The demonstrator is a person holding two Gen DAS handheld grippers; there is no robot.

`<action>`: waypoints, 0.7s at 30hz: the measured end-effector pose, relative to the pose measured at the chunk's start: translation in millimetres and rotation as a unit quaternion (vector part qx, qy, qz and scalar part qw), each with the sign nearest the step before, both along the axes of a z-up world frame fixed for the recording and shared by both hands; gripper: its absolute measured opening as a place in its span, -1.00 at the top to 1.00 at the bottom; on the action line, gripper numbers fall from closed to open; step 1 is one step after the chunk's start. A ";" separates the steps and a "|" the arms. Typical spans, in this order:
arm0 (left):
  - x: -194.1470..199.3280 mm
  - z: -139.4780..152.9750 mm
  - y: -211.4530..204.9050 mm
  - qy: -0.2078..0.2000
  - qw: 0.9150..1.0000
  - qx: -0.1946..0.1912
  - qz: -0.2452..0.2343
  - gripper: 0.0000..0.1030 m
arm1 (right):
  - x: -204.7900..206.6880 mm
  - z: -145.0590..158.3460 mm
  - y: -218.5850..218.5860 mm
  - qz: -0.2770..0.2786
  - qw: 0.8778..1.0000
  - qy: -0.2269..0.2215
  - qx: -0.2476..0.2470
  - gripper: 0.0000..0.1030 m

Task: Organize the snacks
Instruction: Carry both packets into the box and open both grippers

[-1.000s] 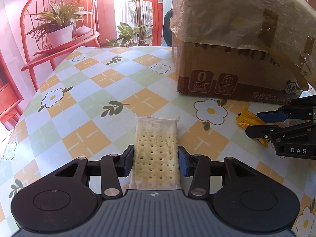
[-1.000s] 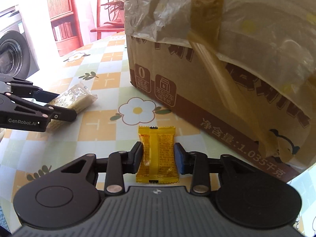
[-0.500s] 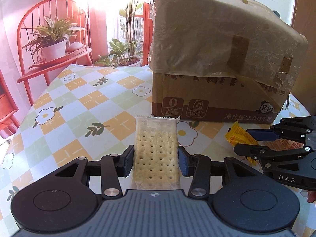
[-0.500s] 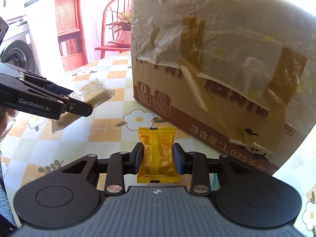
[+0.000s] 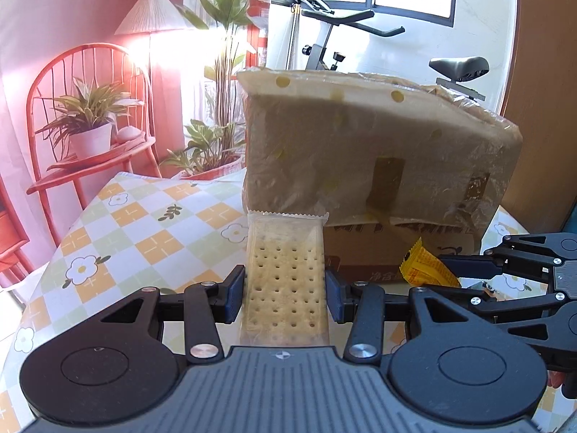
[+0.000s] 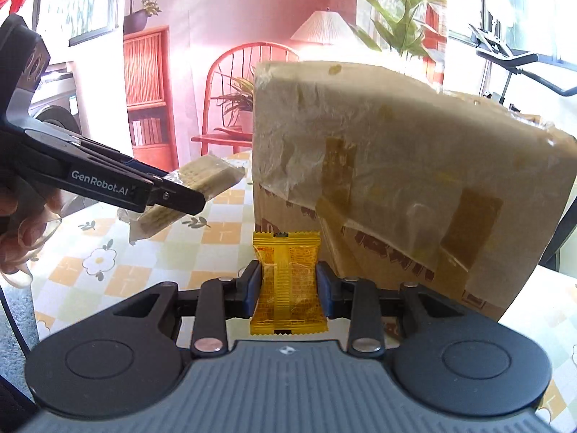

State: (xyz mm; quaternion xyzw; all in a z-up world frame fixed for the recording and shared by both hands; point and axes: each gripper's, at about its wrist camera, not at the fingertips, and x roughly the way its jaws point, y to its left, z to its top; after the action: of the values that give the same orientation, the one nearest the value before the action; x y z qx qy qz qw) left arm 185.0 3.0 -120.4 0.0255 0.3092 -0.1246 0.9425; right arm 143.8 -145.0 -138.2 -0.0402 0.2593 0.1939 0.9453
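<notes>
While the flowered tablecloth (image 5: 151, 241) lies below, the left gripper (image 5: 285, 288) clamps a clear-wrapped cracker pack (image 5: 285, 281) and the right gripper (image 6: 286, 288) pinches a yellow snack packet (image 6: 286, 281); beyond both, close ahead, stands the plastic-covered cardboard box (image 6: 396, 180).

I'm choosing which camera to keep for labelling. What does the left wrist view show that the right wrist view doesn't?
Only the left wrist view: the exercise bike's saddle and the cracker packet's hole-dotted face.

Only the right wrist view: a person's hand, a bookshelf, and the yellow snack packet's full front.

Both: each claw shut on its snack, left claw, right claw, the plastic-wrapped cardboard box and the flower-patterned tablecloth.
</notes>
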 end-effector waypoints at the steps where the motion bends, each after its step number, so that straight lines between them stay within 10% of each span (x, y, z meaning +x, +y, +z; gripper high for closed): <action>1: 0.3 4.2 -1.6 -0.005 1.000 0.000 -0.002 0.06 | -1.0 4.8 -0.3 0.002 1.000 -0.006 0.002 0.33; 21: -0.3 69.9 -26.4 -0.091 0.995 -0.017 -0.034 0.06 | -8.7 84.3 -19.7 0.011 0.995 -0.100 0.023 0.33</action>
State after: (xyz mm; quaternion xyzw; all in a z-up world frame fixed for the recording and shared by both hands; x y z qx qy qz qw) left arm 184.6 -23.5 -50.5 0.0311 0.2190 -0.1594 0.9621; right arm 135.1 -164.7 -53.9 -0.0403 0.1588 0.2053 0.9649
